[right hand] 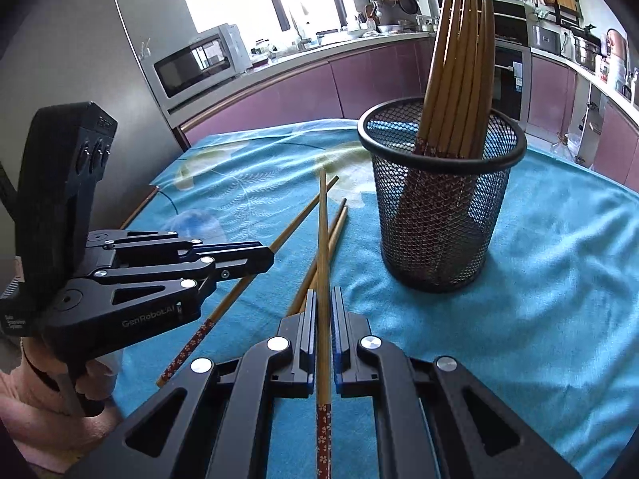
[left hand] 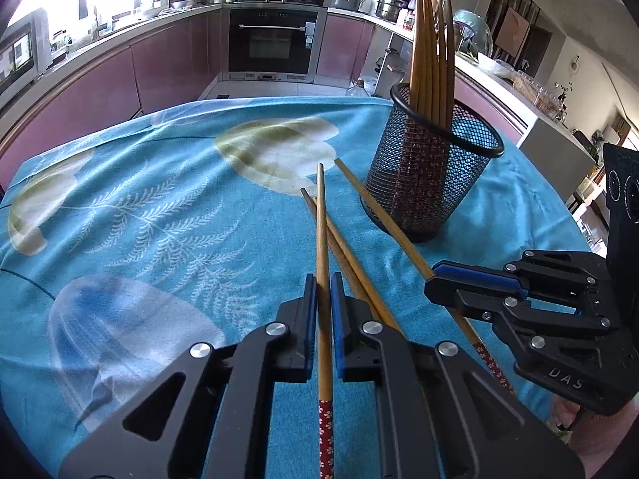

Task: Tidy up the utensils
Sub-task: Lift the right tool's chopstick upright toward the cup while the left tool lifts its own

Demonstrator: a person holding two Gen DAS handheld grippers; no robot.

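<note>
Clenching one chopstick point(left hand: 322, 279) each, the left claw point(left hand: 323, 295) and right claw point(right hand: 323, 311) hover above the counter point(left hand: 159, 219) near the mesh holder point(left hand: 431, 183), where thin, long sticks could pivot or snag its rim.

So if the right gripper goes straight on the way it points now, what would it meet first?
Probably the blue tablecloth left of the mesh holder. The right gripper, shut on a chopstick, points down past the two loose chopsticks; the held chopstick's tip would likely touch first, though depth is unclear.
</note>
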